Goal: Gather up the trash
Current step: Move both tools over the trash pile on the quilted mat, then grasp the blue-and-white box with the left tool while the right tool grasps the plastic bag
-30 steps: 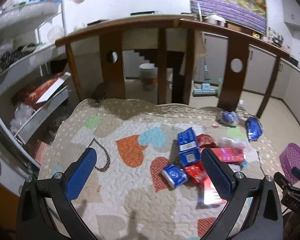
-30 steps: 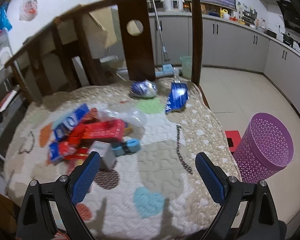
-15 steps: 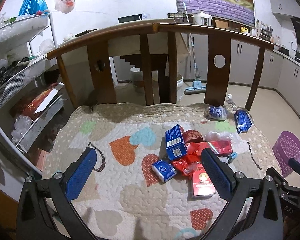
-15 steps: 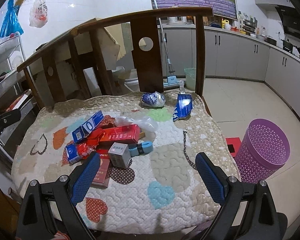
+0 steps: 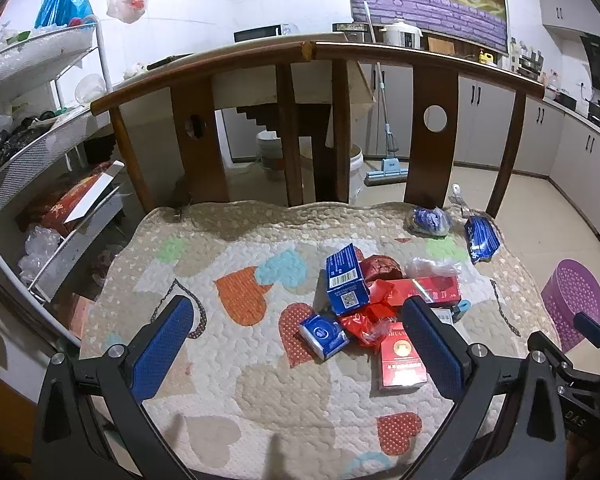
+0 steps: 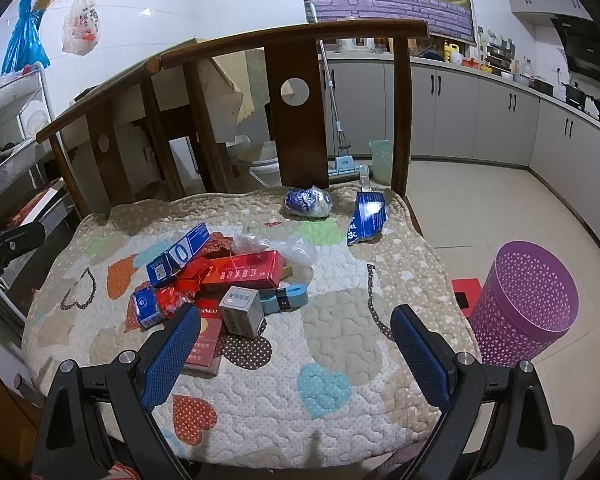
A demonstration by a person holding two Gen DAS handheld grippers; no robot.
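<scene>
Kitchen cabinets and a tiled floor can be seen behind a wooden seat covered with a heart-print quilt (image 6: 340,360), and pretty much all the trash is piled on that quilt. Nothing looks collected yet, as far as can be judged: the purple basket (image 6: 528,300) on the floor just beside the seat's right edge shows nothing inside through its mesh, though its bottom can't really be seen. The left tool (image 5: 300,352) is held spread wide with nothing between its blue pads, hovering over the near side of the quilt, and the right tool (image 6: 296,354) is likewise released and empty. Left to pick up: a long red carton (image 6: 244,268), a blue box (image 5: 342,280) propped on the pile, a small blue packet (image 5: 323,335), crumpled red wrapping (image 5: 366,320), a flat red pack (image 5: 400,362), a grey box (image 6: 242,310), a light blue strap (image 6: 288,298) and some clear plastic film (image 6: 284,248). Well apart, near the backrest, a balled-up blue-and-white bag (image 6: 308,202) and a blue pouch (image 6: 368,216) are also waiting. So the job is judged to be basically at the start, with every piece still to be carried over to the basket.
</scene>
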